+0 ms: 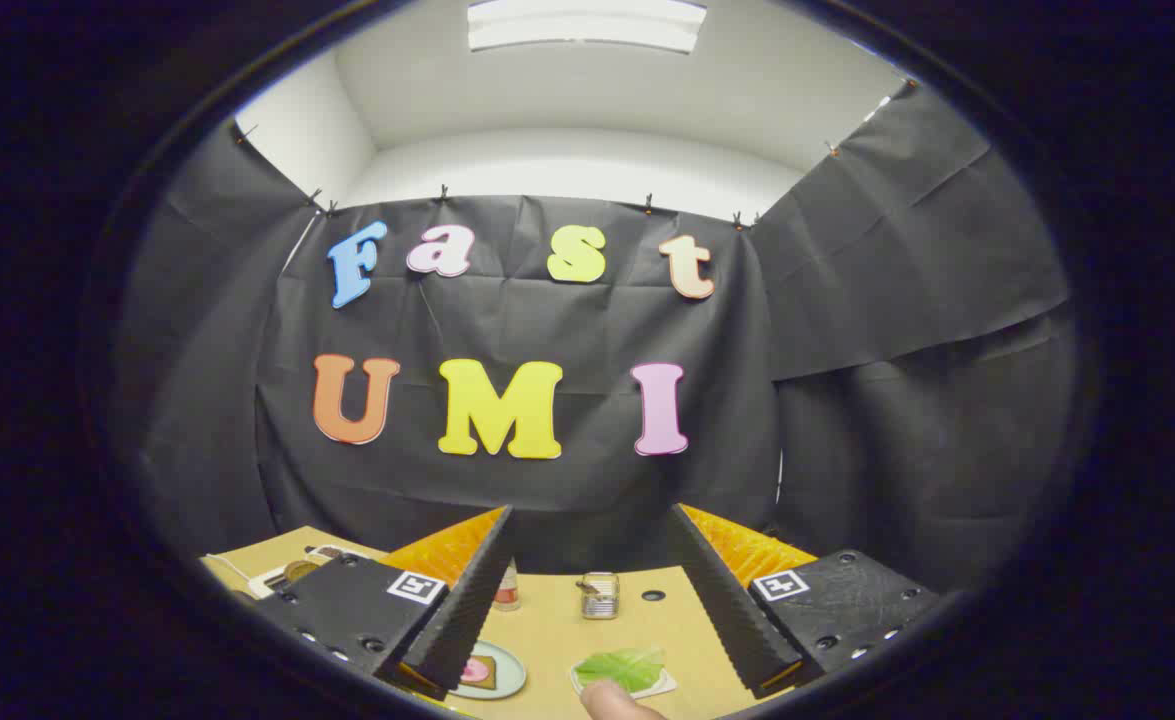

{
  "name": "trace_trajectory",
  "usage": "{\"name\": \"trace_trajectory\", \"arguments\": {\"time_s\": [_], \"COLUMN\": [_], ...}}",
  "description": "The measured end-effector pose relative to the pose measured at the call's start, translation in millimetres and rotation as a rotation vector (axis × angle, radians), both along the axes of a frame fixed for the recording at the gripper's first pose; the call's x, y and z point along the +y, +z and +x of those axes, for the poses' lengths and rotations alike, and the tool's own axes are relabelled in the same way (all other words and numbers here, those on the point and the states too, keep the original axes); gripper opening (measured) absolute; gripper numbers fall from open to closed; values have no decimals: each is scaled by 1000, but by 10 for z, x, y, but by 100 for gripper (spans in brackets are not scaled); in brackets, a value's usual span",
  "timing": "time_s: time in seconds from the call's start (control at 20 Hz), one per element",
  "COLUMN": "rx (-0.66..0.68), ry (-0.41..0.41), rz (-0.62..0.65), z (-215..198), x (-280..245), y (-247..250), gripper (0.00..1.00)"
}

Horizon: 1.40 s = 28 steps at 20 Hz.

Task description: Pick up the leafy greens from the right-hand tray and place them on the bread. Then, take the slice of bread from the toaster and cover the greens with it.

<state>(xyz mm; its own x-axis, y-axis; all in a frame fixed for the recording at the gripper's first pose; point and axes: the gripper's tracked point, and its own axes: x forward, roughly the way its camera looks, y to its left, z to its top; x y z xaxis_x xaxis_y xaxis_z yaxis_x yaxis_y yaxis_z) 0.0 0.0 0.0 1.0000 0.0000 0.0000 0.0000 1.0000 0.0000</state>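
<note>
The hand-held gripper (587,600) hung above the worktop (557,625) with its two fingers (467,600) spread well apart and nothing held between them. Down in the gap between the fingers lay the things of the task.

A small white tray (659,687) sat on the tan worktop near the right finger, and in it lay the leafy greens (622,665), a single flat green leaf that covered most of the tray. A fingertip (612,698) of a person touched the near edge of that tray, just below the leaf.

Beside the left finger, and partly hidden by it, was a pale round plate (509,672). On the plate lay a slice of bread (487,674) with something pink on top of it; what the pink thing was could not be told.

Farther off, beyond the tray and the plate, a small shiny metal container (599,595) stood near the middle of the worktop, and a small bottle (508,592) stood to its left, close against the left finger. A dark round hole (653,595) showed in the worktop to the right of the metal container. At the far left corner of the worktop lay some pale objects (297,572) too small to make out.
</note>
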Motion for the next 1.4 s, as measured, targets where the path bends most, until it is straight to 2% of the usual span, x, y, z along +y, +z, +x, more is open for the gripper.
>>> {"name": "trace_trajectory", "arguments": {"time_s": [0.35, 0.6, 0.9, 1.4], "rx": [26, 82, 32, 100], "ry": [9, 49, 91, 124], "rz": [-2, -18, -19, 22], "z": [2, 79, 222, 538], "x": [206, 191, -6, -394], "y": [-81, -137, 28, -310], "gripper": [96, 96, 96, 96]}}
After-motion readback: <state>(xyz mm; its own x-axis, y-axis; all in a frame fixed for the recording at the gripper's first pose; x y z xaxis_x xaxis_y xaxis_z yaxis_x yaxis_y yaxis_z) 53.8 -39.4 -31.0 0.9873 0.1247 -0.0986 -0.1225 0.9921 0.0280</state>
